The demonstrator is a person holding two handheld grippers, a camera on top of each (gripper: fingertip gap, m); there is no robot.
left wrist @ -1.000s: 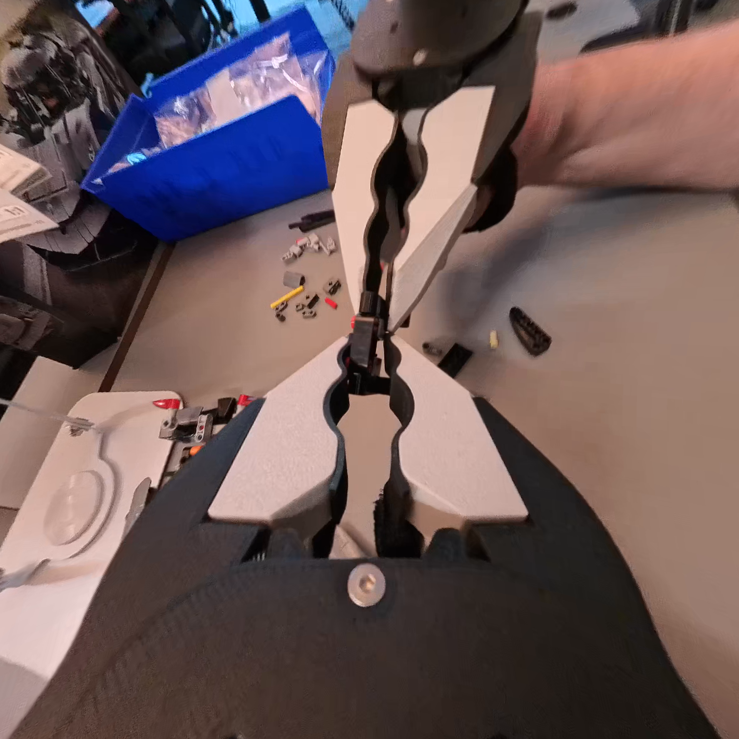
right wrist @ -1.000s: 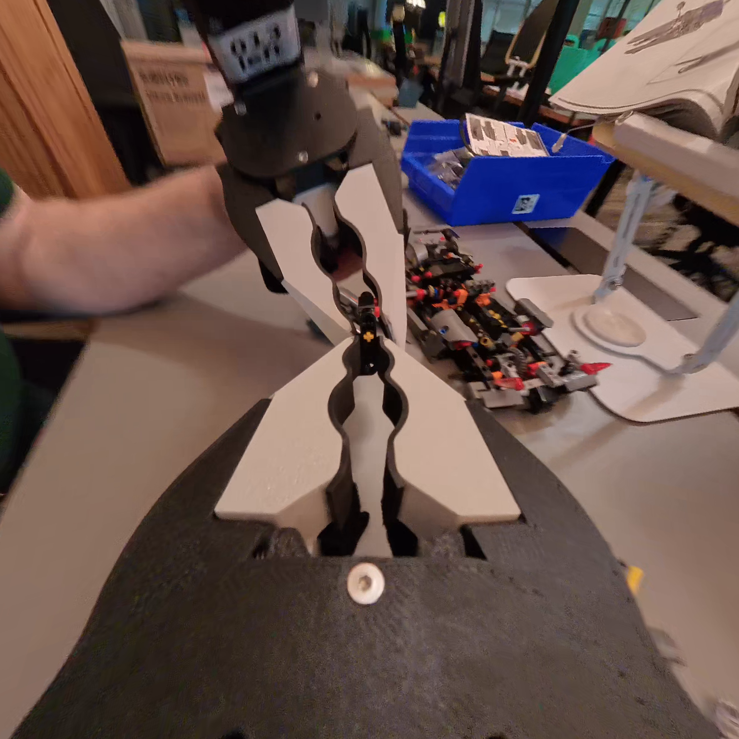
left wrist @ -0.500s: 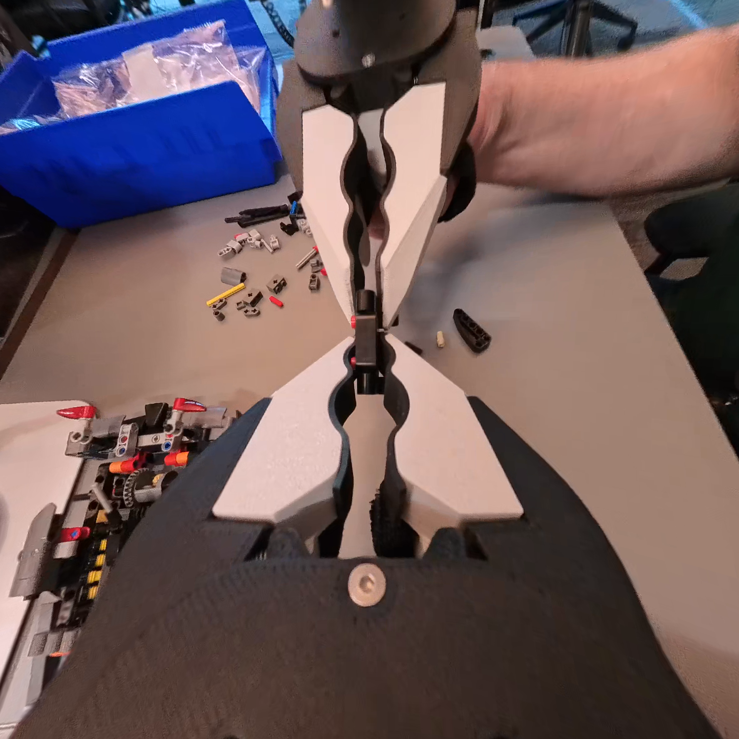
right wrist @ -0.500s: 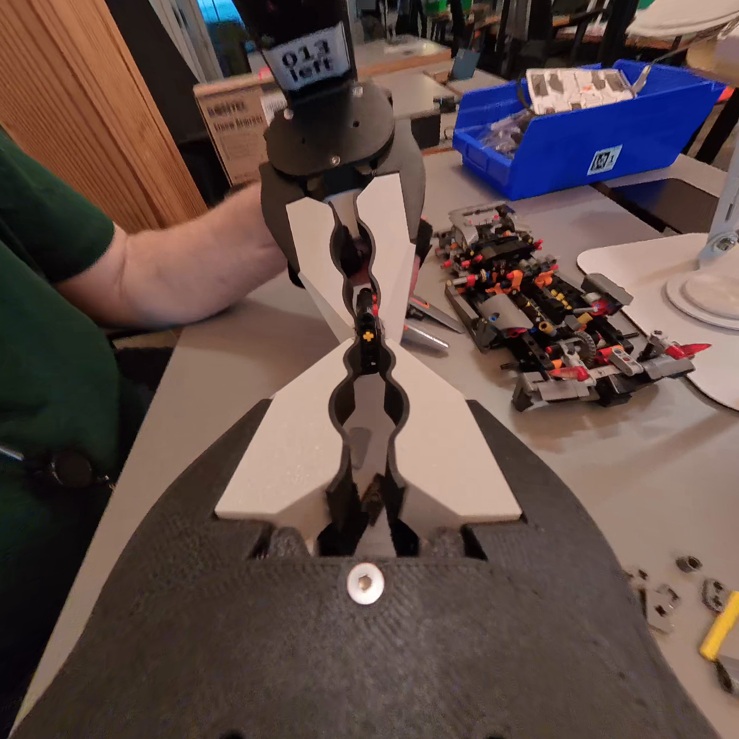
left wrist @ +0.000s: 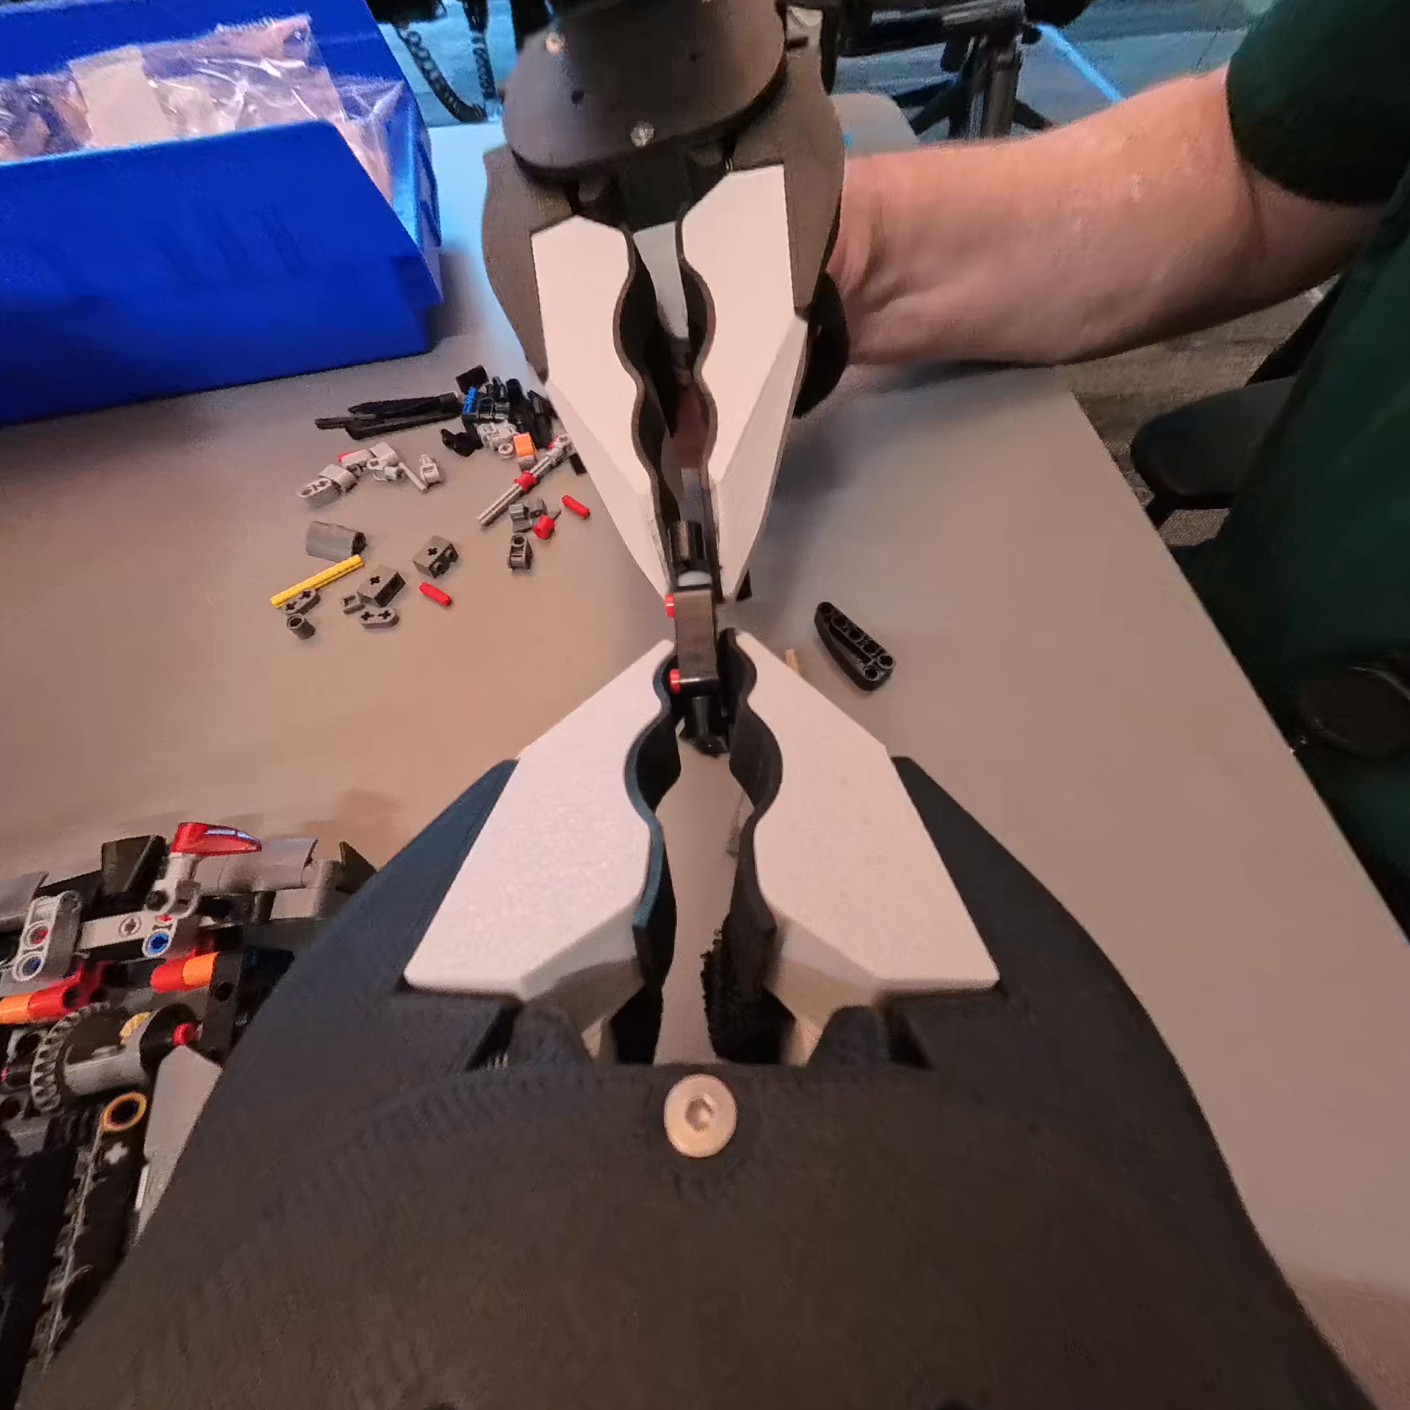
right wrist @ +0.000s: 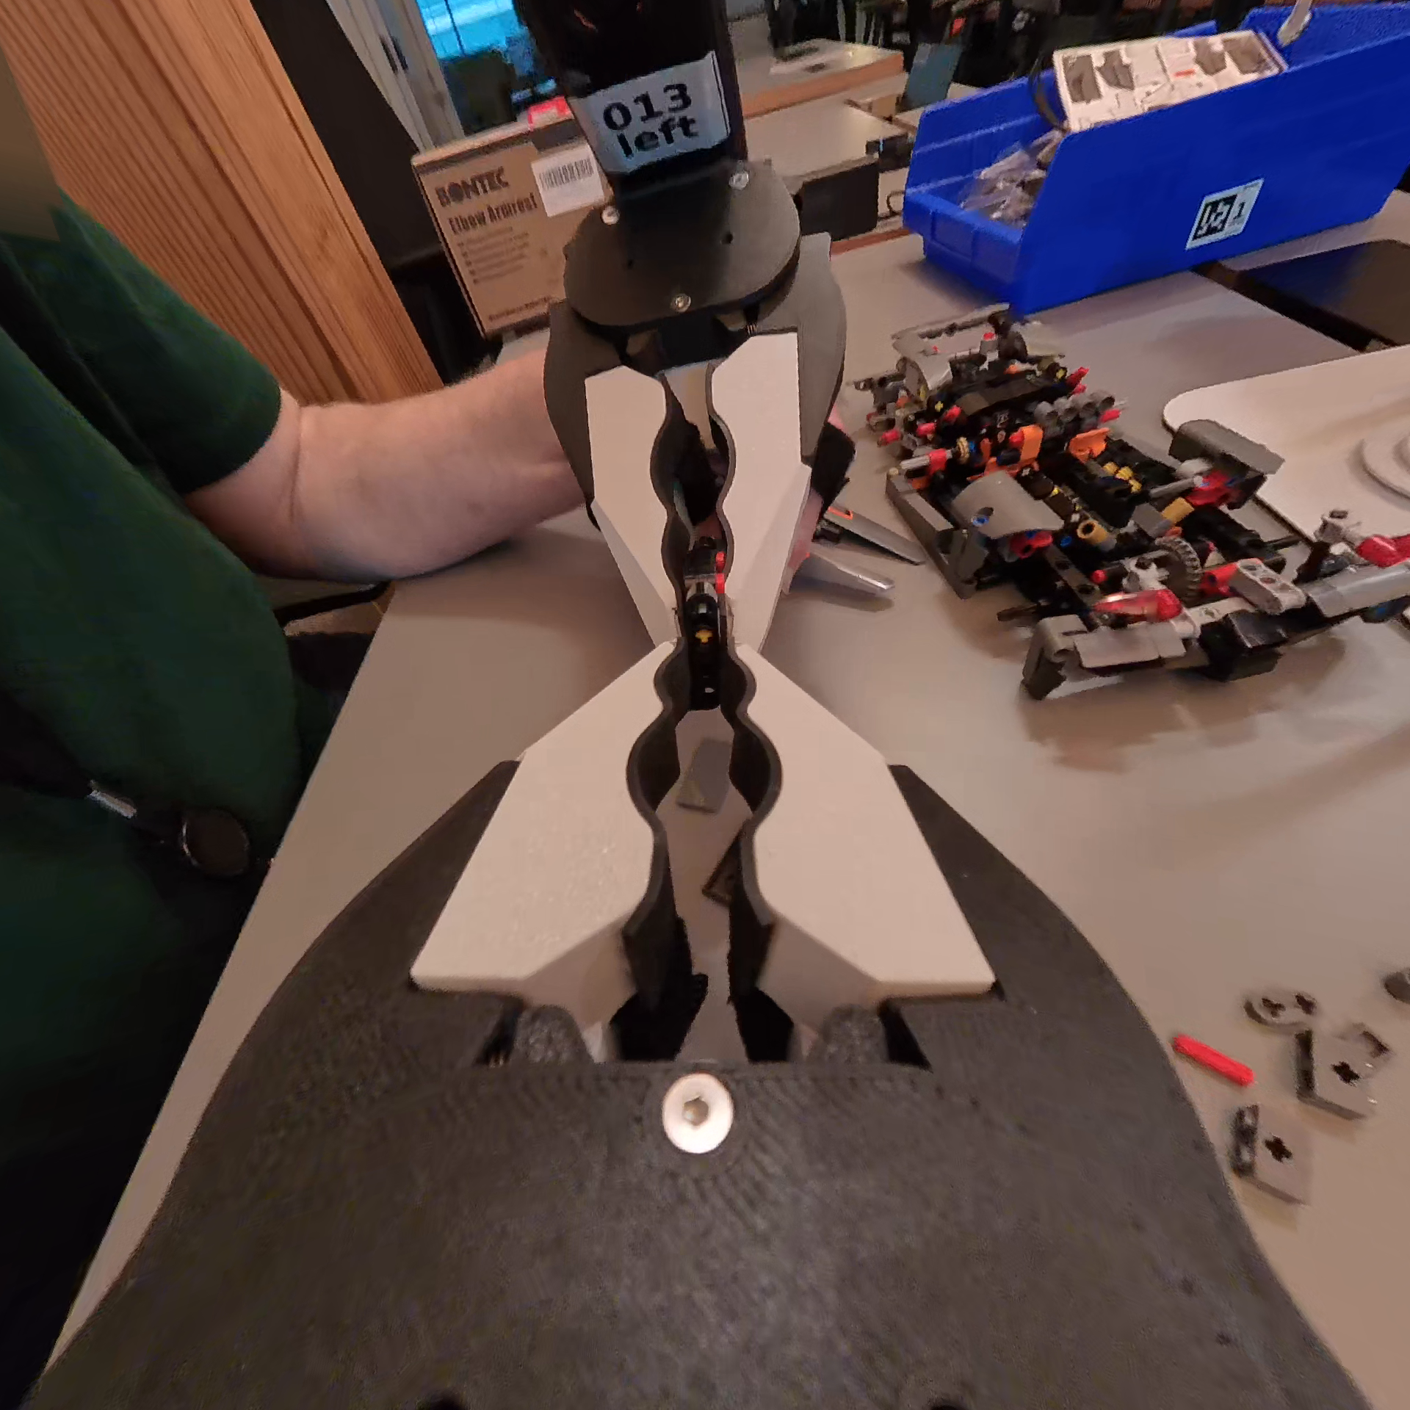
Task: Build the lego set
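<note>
Blue plastic fills the far left of the left wrist view, a storage bin (left wrist: pixel 206 252) holding clear bags of parts, and below it at the left edge lies the half-built lego car (left wrist: pixel 99 984), grey and black with red and orange bits. Between bin and centre, loose pieces (left wrist: pixel 427 511) are scattered on the grey table (left wrist: pixel 1030 763): grey connectors, a yellow axle (left wrist: pixel 317 581), small red pins. At the centre the left gripper (left wrist: pixel 698 671) has its jaws clamped on the near end of a small black assembly (left wrist: pixel 694 637) with red pins, held above the table. The right gripper (left wrist: pixel 690 580) comes in from the top of the picture, tip to tip with the left one, its jaws closed on the far end of the same assembly. Just right of the tips a short black beam (left wrist: pixel 853 645) with holes lies on the table, and farther right is the person's forearm (left wrist: pixel 1068 236) in a dark green sleeve. In the right wrist view the green shirt (right wrist: pixel 114 572) sits at the left, then the right gripper (right wrist: pixel 702 664) at the centre, pinching the black assembly (right wrist: pixel 702 633), which shows a yellow mark here, with the left gripper (right wrist: pixel 698 603) opposite it. To the right, the car (right wrist: pixel 1106 526) lies on the table, the blue bin (right wrist: pixel 1221 152) stands beyond it, and a few grey pieces and a red pin (right wrist: pixel 1212 1059) lie at the lower right
</note>
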